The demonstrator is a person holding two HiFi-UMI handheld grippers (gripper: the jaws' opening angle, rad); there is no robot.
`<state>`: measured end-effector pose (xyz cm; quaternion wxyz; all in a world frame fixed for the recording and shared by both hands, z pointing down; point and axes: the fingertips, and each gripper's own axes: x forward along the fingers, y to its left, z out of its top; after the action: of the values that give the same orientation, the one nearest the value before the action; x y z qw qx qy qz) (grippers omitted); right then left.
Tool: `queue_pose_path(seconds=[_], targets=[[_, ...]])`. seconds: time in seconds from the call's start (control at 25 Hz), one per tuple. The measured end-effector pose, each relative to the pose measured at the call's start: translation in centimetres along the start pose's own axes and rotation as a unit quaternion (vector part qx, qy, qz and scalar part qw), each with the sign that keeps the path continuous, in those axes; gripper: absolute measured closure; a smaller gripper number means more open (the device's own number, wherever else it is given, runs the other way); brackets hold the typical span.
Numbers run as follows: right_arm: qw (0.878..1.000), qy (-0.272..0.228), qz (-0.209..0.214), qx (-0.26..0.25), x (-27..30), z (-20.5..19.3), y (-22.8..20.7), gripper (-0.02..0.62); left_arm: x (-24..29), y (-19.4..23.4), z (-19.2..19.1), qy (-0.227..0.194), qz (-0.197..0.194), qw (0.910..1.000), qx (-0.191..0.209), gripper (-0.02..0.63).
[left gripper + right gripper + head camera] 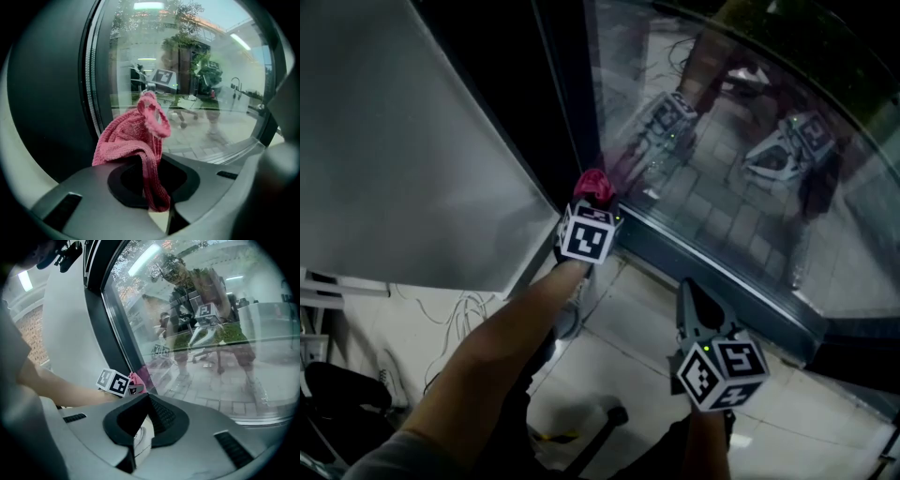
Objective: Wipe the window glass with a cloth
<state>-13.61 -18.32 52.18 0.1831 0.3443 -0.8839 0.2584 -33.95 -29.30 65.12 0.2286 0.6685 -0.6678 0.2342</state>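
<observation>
The left gripper [594,201] is pinching a pink cloth [593,184], its jaws clamping a hanging fold while the rest is bunching up above them. The cloth is sitting at the lower corner of the window glass [750,141], just beside the dark frame [567,84]. It seems to be touching the pane, though the dim light leaves that unsure. At about five o'clock from it, the right gripper [688,298] is hovering over the tiled floor [628,314], jaws pressed together on nothing.

The pink cloth [133,140] is nubby terry; the window glass [750,141] glossy and reflective; its frame [722,281] dark, matt.
</observation>
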Motion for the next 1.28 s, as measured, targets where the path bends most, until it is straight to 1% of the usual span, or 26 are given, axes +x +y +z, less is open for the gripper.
queue_pose_path(seconds=[0.32, 0.68, 1.04, 1.28], targets=[[1.0, -0.01, -0.014, 0.022, -2.1, -0.5, -2.1, 0.604, -0.3, -4.8, 0.1, -0.005, -0.025, 0.9997, 0.005, 0.551], [0.998, -0.026, -0.031, 0.043, -4.7, -0.3, -5.3, 0.604, -0.5, -10.4, -0.1, 0.002, -0.047, 0.9988, 0.008, 0.552], [0.996, -0.029, -0.055, 0.059, -7.5, -1.3, -8.5, 0.604, -0.8, -16.5, 0.1, 0.002, -0.077, 0.9967, 0.026, 0.551], [0.994, -0.043, -0.077, 0.067, -10.3, -1.0, -10.9, 0.604, -1.0, -20.9, 0.0, 0.006, -0.095, 0.9947, 0.037, 0.551]])
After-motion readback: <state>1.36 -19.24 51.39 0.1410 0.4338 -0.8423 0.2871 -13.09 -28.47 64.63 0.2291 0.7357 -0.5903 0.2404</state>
